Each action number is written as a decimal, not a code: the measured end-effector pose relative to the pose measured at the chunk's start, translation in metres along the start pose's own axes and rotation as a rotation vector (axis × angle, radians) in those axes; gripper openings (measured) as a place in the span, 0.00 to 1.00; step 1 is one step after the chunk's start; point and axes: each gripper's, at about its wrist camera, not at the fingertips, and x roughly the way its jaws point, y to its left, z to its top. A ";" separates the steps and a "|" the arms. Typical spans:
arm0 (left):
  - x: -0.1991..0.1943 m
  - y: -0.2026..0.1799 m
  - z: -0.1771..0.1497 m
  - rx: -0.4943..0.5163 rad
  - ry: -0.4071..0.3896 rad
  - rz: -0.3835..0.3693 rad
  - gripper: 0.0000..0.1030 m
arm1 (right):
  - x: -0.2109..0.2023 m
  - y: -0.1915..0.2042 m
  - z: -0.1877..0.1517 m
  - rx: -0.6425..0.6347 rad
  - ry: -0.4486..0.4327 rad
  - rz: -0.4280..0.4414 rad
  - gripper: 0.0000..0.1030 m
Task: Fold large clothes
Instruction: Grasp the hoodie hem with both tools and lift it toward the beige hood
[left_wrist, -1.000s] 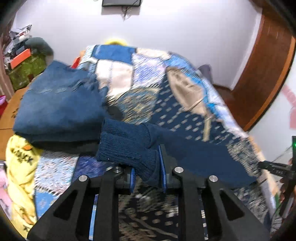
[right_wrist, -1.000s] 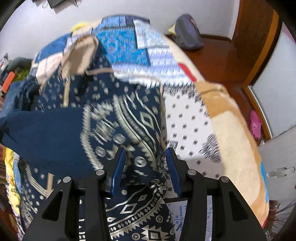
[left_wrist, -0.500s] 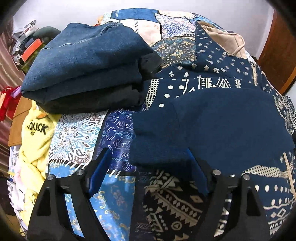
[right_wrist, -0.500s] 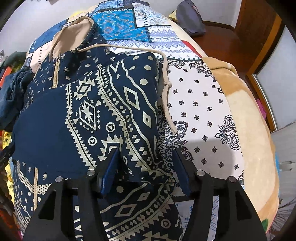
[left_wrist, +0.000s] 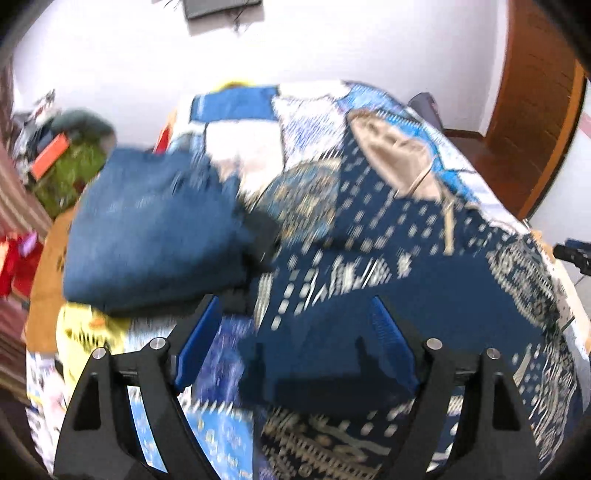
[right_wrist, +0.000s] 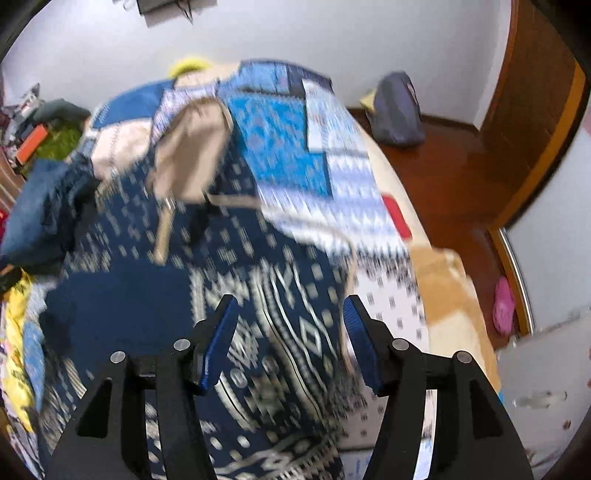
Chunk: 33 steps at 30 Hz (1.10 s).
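Left wrist: left gripper (left_wrist: 291, 332) spread above hoodie (left_wrist: 388, 266); right gripper (right_wrist: 290, 332) spread, empty.

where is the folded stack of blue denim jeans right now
In the left wrist view the folded stack of blue denim jeans lies on the patchwork bed cover, left of the navy patterned hoodie.

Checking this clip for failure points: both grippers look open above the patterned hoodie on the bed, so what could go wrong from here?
The folded-in sleeve lies loose on the hoodie; with the left gripper and right gripper both open, it may slip back out. The drawstring trails along the hoodie's edge and could snag a finger at the next grab. The stack of folded jeans sits close to the hoodie's shoulder, so a wide fold might knock it.
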 end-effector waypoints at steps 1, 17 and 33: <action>-0.001 -0.006 0.011 0.001 -0.020 -0.004 0.80 | -0.002 0.003 0.008 0.000 -0.014 0.009 0.54; 0.077 -0.056 0.116 0.019 -0.019 -0.095 0.80 | 0.068 0.046 0.098 -0.030 -0.028 0.053 0.54; 0.213 -0.055 0.140 -0.099 0.143 -0.129 0.80 | 0.189 0.045 0.130 0.107 0.140 0.116 0.54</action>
